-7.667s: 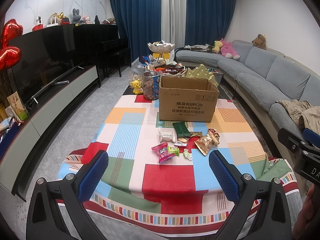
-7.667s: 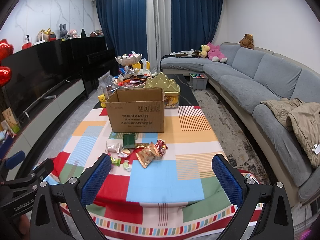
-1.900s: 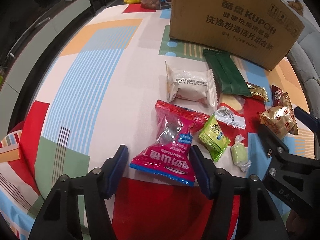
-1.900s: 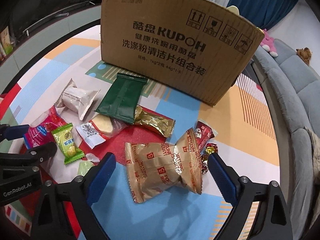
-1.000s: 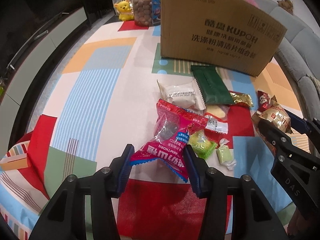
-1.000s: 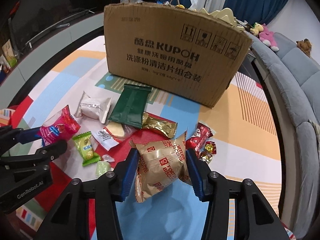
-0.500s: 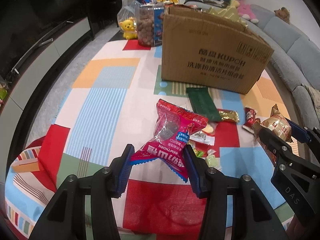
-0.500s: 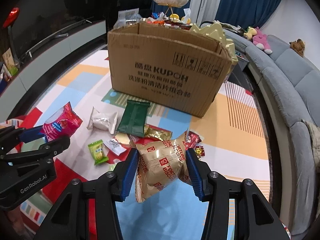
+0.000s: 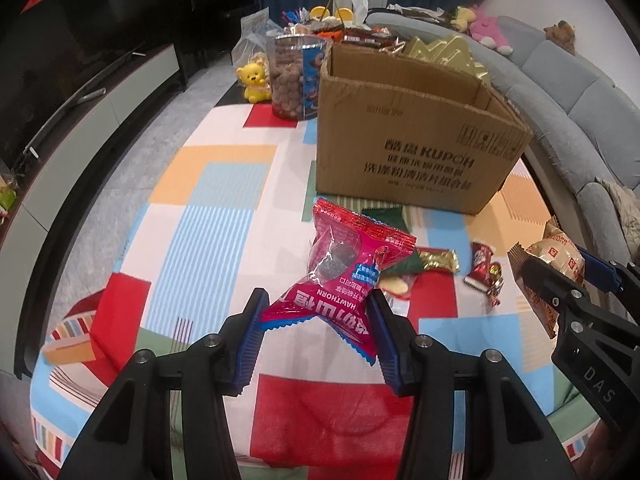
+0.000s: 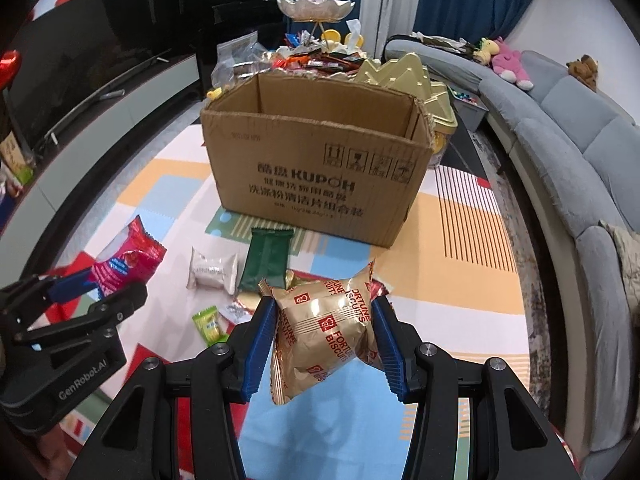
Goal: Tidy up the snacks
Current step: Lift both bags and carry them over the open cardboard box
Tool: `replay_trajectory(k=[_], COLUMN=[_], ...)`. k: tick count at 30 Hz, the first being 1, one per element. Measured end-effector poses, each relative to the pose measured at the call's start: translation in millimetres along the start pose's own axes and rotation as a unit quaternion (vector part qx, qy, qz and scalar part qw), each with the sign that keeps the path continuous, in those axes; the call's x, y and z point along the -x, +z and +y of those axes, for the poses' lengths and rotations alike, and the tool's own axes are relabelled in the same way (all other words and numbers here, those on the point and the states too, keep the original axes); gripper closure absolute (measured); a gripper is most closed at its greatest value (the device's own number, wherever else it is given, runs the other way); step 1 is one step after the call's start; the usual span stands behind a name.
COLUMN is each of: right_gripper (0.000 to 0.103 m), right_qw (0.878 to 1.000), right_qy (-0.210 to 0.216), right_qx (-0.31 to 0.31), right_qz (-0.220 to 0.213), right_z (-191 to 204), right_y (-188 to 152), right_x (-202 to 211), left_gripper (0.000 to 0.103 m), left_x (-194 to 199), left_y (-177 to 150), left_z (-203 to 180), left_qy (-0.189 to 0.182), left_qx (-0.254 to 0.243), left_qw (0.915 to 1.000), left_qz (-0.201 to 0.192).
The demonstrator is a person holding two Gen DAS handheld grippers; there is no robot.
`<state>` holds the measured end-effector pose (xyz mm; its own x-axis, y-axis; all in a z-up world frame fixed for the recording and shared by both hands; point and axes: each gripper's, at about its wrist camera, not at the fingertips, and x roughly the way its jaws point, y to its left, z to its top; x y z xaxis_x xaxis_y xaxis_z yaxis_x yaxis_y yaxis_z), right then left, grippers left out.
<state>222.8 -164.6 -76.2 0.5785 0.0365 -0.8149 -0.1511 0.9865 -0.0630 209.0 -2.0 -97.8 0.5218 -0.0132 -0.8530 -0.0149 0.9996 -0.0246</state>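
Observation:
My left gripper (image 9: 320, 334) is shut on a pink hawthorn snack packet (image 9: 346, 268) and holds it above the table, short of the open cardboard box (image 9: 416, 148). My right gripper (image 10: 322, 338) is shut on a gold Fortune Biscuits packet (image 10: 326, 326), also lifted in front of the box (image 10: 316, 172). Loose snacks remain on the colourful tablecloth (image 10: 452, 264): a green packet (image 10: 266, 264), a white packet (image 10: 212, 272), a small lime candy (image 10: 208, 326) and a red candy (image 9: 482, 266).
Behind the box stand a clear jar of brown balls (image 9: 296, 76), a yellow bear toy (image 9: 252, 82), a gold tin (image 10: 404, 76) and a heap of other snacks. A grey sofa (image 10: 580, 152) runs along the right, a dark TV cabinet (image 9: 100, 92) along the left.
Both grippers closed on their packets, lifted them off the table and have risen further, so the box opening now shows. The other snacks stayed in place.

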Motion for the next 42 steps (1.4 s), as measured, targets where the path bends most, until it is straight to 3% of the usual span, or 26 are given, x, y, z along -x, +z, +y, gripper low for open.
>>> replay_trajectory(k=[24,33,42], right_gripper=[0.053,0.053,0.053], right_qw=[0.999,0.997,0.998], right_qy=[-0.008,-0.023,-0.023], right_qx=[-0.025,-0.031,-0.036], right_qz=[-0.048,-0.064,-0.056], right_z=[-31,-45,-53], right_y=[82,128,159], right_x=[23,16,-7], left_gripper=[0.054,0.054,0.054], left_x=[22,11,-11], left_y=[93,142,181], left_z=[-24,-32,-41], left_qy=[-0.016,-0.019,-0.028], left_qx=[-0.017,-0.022,-0.026], left_qw=[0.9994,0.9989,0.9990], left_qz=[-0.026,-0.036,-0.022])
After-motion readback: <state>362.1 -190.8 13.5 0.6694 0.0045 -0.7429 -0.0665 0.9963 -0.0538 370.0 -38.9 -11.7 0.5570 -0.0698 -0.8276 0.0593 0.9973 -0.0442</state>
